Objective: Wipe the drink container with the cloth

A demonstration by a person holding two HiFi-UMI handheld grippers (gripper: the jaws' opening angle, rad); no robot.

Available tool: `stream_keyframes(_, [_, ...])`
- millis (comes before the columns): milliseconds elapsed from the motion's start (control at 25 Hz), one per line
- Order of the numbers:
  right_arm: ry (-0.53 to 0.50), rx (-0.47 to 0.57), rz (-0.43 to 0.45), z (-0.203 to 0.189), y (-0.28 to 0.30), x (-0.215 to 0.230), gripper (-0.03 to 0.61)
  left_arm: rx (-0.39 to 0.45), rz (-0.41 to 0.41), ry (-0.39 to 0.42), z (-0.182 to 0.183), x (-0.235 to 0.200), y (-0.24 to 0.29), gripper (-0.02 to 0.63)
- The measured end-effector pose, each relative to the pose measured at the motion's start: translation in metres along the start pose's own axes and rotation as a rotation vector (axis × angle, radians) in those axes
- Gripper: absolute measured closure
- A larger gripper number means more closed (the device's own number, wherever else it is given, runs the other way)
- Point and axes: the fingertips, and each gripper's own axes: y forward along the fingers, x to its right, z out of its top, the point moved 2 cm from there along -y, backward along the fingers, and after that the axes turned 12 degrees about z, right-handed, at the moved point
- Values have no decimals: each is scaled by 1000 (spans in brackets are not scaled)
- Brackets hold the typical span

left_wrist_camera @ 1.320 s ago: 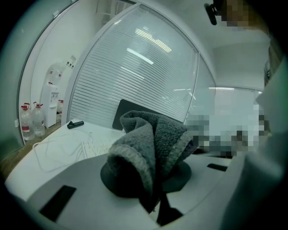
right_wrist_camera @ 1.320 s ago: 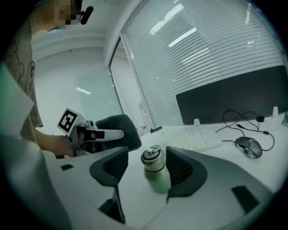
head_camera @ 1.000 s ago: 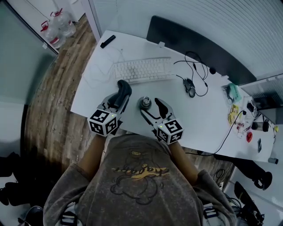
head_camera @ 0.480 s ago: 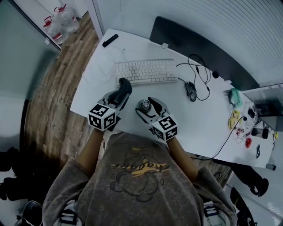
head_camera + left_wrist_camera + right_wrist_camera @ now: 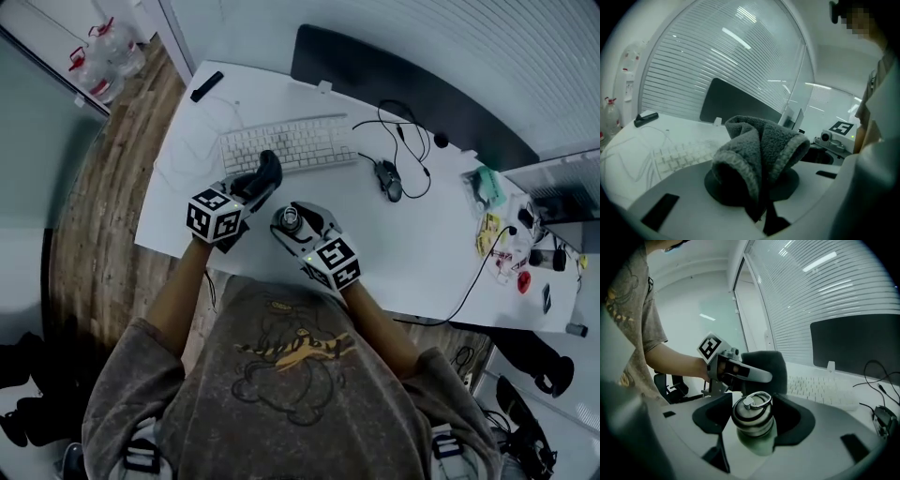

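Now closing the right gripper [image 5: 296, 218] in on the drink container [image 5: 751, 417], bringing pads [image 5: 793, 420] in from wide apart a second ago to nearly touching its sides. Pinching the grey cloth [image 5: 759, 150] tight in the left gripper [image 5: 761, 211], at eleven o'clock of the container. Probably steadying it on the desk [image 5: 403, 253] before wiping.

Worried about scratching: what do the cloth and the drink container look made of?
Cloth: soft grey fleece or terry, matte; the nap looks fuzzy and it folds thickly. Drink container: probably metal; its ribbed top with a ring gleams dully, and the body below looks pale green, perhaps coated.
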Motion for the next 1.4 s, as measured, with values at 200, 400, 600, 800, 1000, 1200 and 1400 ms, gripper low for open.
stream_keyframes(200, [7,7,-6,-1,0,1,308,-43,-147,45,4,18,35,546])
stream_keyframes(400, [11,15,-14,0,-1,2,308,-104,-330,19,8,38,66,546])
stream_keyframes(600, [16,21,-13,0,-1,1,308,-204,-491,-6,0,56,88,546])
stream_keyframes(800, [18,30,-14,-1,-2,2,308,-343,-639,56,-19,73,102,546])
stream_keyframes(1000, [35,36,-15,-1,-1,3,308,-408,-759,28,-24,87,110,546])
stream_keyframes(1200, [50,35,-9,-2,-1,3,308,-508,-860,37,-36,106,110,546])
stream_keyframes(1400, [50,42,-15,-1,-1,4,308,-618,-906,80,-51,113,107,546])
